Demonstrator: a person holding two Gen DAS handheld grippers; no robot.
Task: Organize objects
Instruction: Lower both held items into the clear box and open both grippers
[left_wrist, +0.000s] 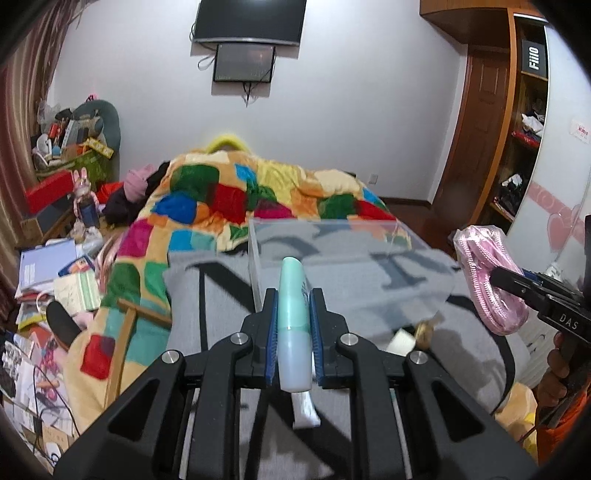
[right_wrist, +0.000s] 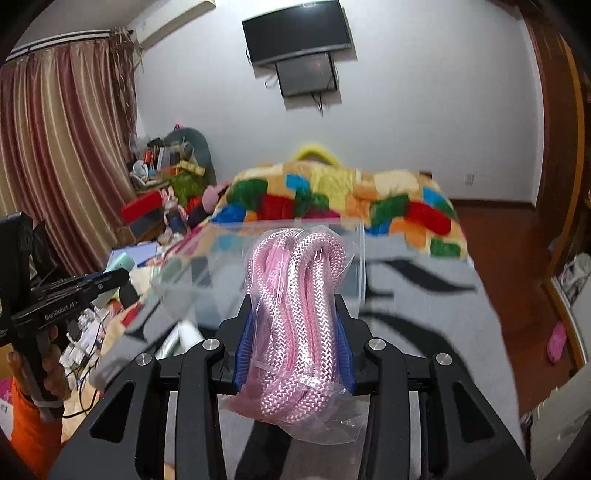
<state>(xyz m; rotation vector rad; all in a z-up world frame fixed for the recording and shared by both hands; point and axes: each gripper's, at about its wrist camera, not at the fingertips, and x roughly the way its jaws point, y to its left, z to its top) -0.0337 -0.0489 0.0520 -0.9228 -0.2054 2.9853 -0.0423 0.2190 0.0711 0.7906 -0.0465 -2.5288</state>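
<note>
Clear box: see-through, open-topped, sitting on the grey blanket; everything below is placed against it.
Mint tube: up off the bed, nose aimed at the clear box's near wall and overlapping it in the left wrist view; whether it touches, I can't tell.
Left gripper: clenched on the mint tube, blue pads pressed to both its sides, gap no wider than the tube.
Pink rope: a braided coil in a clear plastic bag, held in the air just short of the clear box's near wall, in front of its right corner in the right wrist view.
Right gripper: jaws parted about the width of the coil and gripping the pink rope, bag and all, blue pads bowed around it.
Grey blanket: under the clear box, dark lettering across it.
Patchwork quilt: bunched up beyond the clear box, bright squares.
White tube: lying on the grey blanket on the near side of the clear box, under the left gripper.
Small tag: white, on the blanket near the clear box's front right, a brownish thing beside it too blurred to name.
</note>
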